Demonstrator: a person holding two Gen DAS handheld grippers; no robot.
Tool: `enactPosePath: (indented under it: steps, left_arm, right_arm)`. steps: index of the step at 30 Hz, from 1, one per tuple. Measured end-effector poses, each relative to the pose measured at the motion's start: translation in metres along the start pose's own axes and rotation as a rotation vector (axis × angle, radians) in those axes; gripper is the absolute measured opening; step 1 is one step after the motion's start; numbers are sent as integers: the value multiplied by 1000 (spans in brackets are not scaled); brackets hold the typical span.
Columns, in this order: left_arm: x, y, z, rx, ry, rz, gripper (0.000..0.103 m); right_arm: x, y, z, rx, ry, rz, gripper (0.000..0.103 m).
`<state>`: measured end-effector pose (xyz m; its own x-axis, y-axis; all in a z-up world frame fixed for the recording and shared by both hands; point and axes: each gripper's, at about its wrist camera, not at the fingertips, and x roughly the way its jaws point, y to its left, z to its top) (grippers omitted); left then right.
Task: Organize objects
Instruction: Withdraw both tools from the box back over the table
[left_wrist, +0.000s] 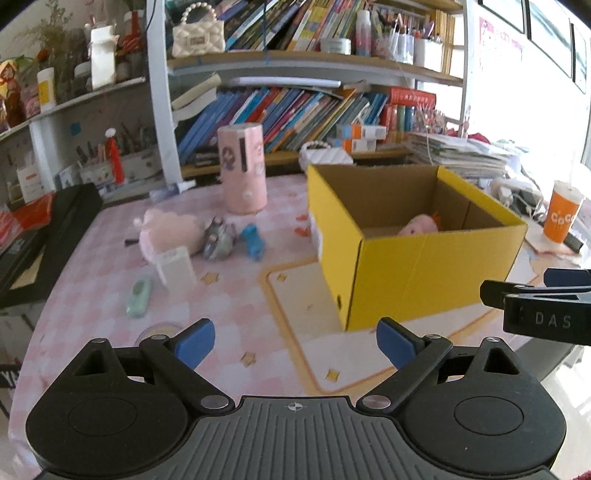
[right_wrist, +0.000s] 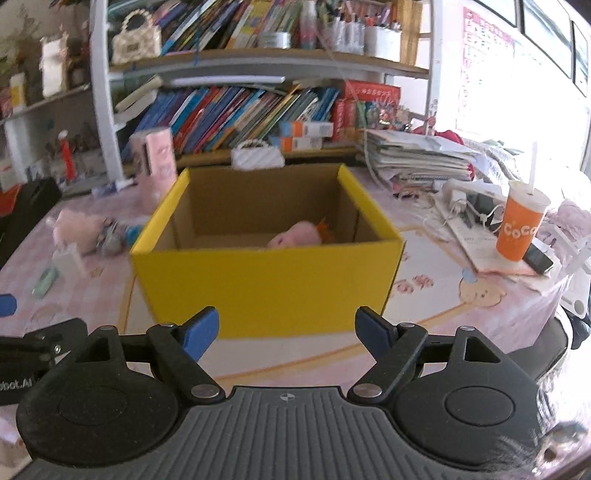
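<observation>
Nearest, our left gripper (left_wrist: 295, 345) and right gripper (right_wrist: 287, 332): fingers spread, nothing between them. Beyond, yellow box (right_wrist: 266, 284) on the pink tablecloth (left_wrist: 229, 314), pink plush (right_wrist: 295, 236) inside. Left of the box: green toy car (left_wrist: 138, 297), clear case (left_wrist: 176, 266), blue figure (left_wrist: 253, 240). Farthest, bookshelf (left_wrist: 288, 110).
</observation>
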<state>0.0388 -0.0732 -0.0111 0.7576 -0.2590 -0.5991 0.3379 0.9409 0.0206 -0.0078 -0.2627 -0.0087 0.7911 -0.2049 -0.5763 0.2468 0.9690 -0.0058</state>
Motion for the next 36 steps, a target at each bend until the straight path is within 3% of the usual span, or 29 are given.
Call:
enactPosePath:
  steps: [14,36]
  left_arm:
    - [-32,38,-33,4,41,67,96]
    - [-67,96,-51,-74,17,173,100]
  right_arm:
    - [-20,51,-30,-25,65,63,90]
    - [-30,122,-33,-115,77,193,97]
